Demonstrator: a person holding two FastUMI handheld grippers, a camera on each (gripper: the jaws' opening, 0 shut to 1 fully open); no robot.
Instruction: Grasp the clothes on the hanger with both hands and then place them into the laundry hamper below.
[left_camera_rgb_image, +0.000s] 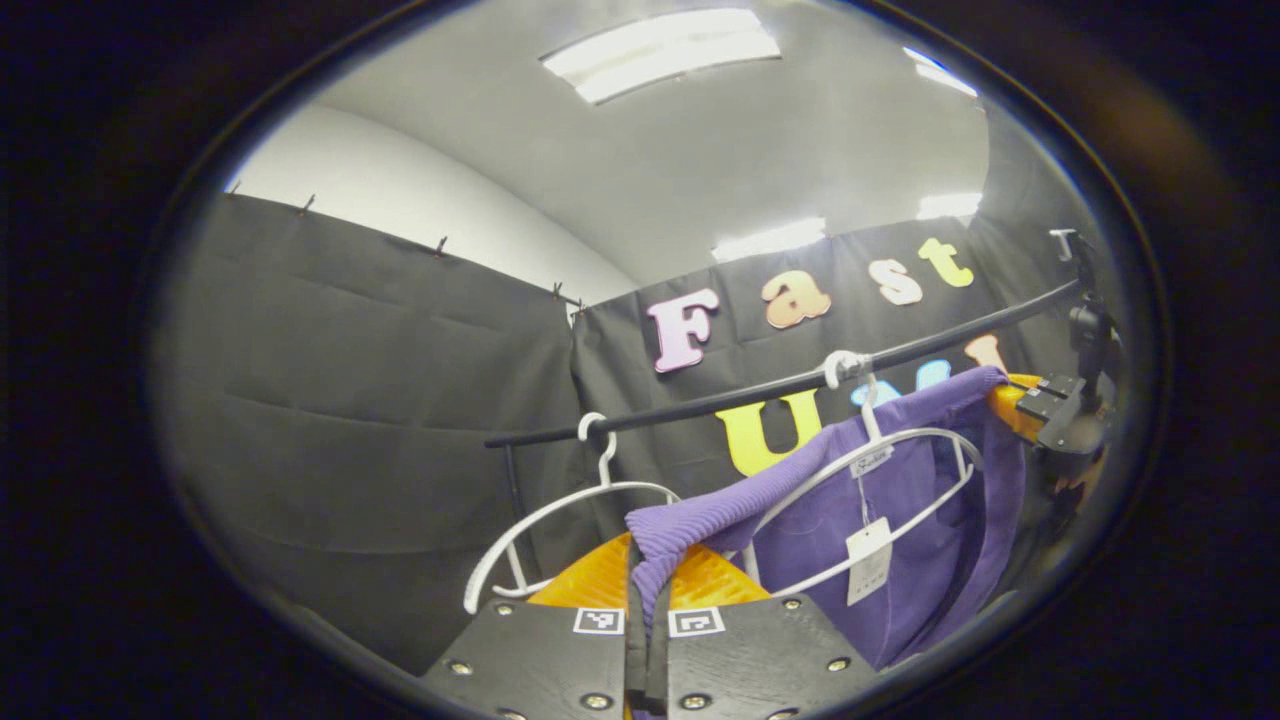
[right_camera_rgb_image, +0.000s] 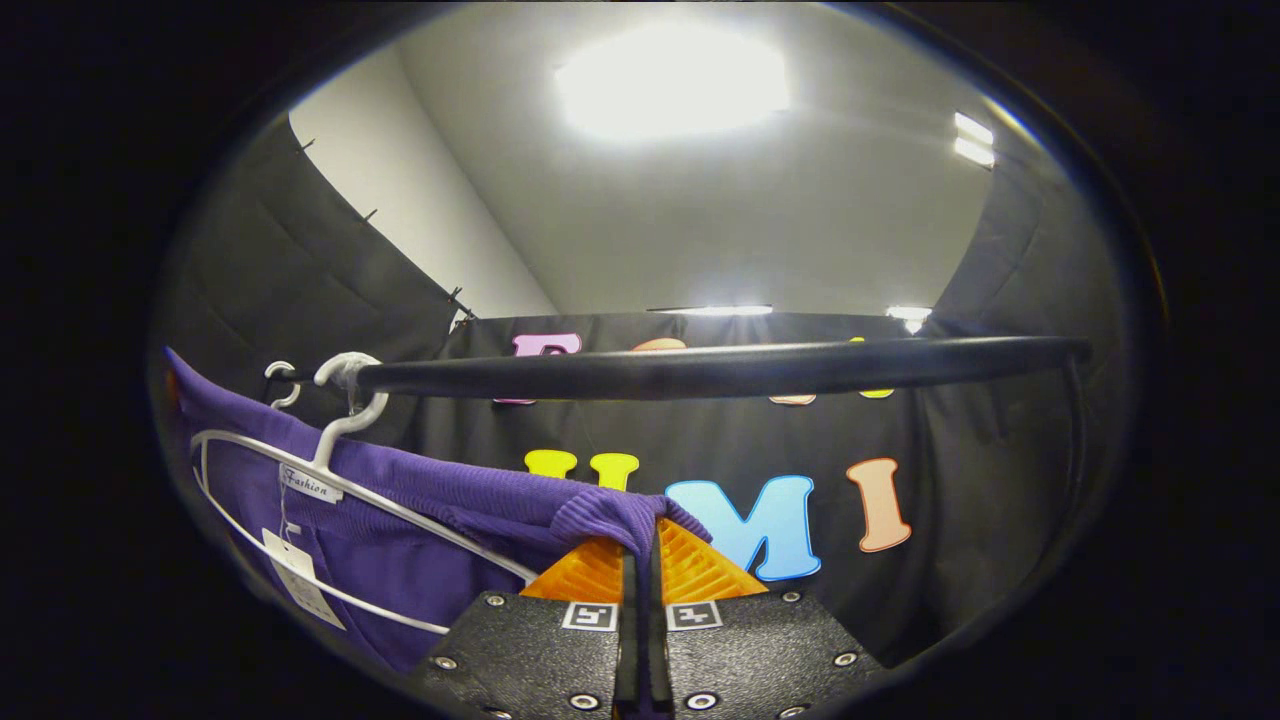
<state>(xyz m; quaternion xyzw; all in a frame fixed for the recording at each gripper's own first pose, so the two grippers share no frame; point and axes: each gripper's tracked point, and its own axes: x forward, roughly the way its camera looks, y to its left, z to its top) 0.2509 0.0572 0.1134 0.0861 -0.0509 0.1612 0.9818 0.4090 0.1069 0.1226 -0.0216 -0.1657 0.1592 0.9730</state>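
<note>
A purple ribbed garment (left_camera_rgb_image: 905, 500) hangs on a white hanger (left_camera_rgb_image: 880, 455) from a black rail (left_camera_rgb_image: 760, 385). My left gripper (left_camera_rgb_image: 648, 585) is shut on one shoulder of the garment, the purple cloth pinched between its fingers. In the left gripper view my right gripper (left_camera_rgb_image: 1040, 400) holds the other shoulder at the far right. In the right gripper view my right gripper (right_camera_rgb_image: 640, 565) is shut on the purple garment (right_camera_rgb_image: 440, 500), which stretches left along the white hanger (right_camera_rgb_image: 340, 420) under the black rail (right_camera_rgb_image: 700, 365). A paper tag (left_camera_rgb_image: 868, 560) dangles from the collar.
An empty white hanger (left_camera_rgb_image: 560, 510) hangs on the rail to the left of the garment in the left gripper view. The rail's upright post (left_camera_rgb_image: 512, 480) stands at its left end. Black cloth walls close the booth behind.
</note>
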